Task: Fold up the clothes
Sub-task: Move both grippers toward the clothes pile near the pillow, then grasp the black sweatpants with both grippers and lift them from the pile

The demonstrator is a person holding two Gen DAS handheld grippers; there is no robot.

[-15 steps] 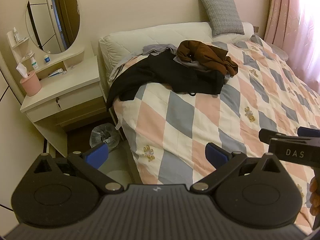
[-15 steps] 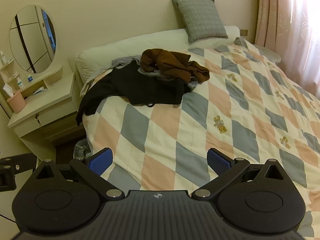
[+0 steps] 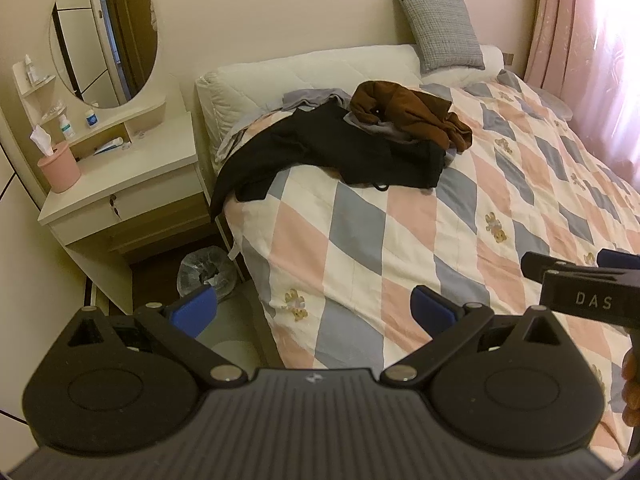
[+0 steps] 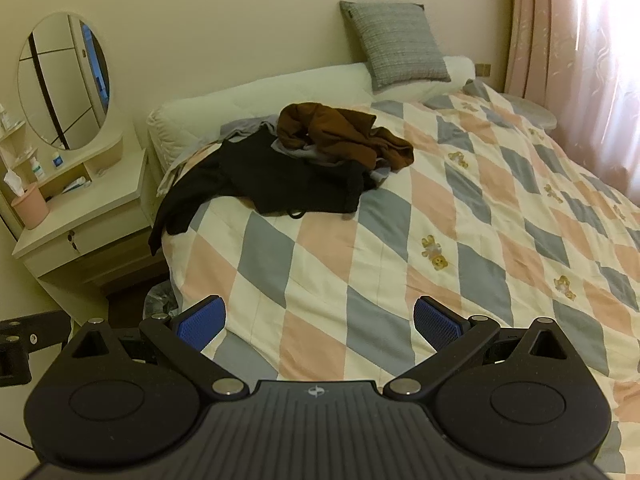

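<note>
Left wrist view alone shows the right tongs (image 3: 576,264) from outside; both it and the left tongs (image 3: 314,308) gape wide, empty. Clothes pile (image 4: 320,160) lies near the bed's (image 4: 500,240) head-left corner.

Brown garment (image 3: 412,114) on black garment (image 3: 340,152); quilt (image 3: 500,184) pink-grey-cream diamonds, seemingly bear-dotted.

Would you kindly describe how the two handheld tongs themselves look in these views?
Both are alike: the left tongs and right tongs have matte black ribbed bodies, two round black housings, silver pivot bolts and blue textured pads. Seen from the left wrist view, the right unit's side bears white lettering "DAS".
</note>
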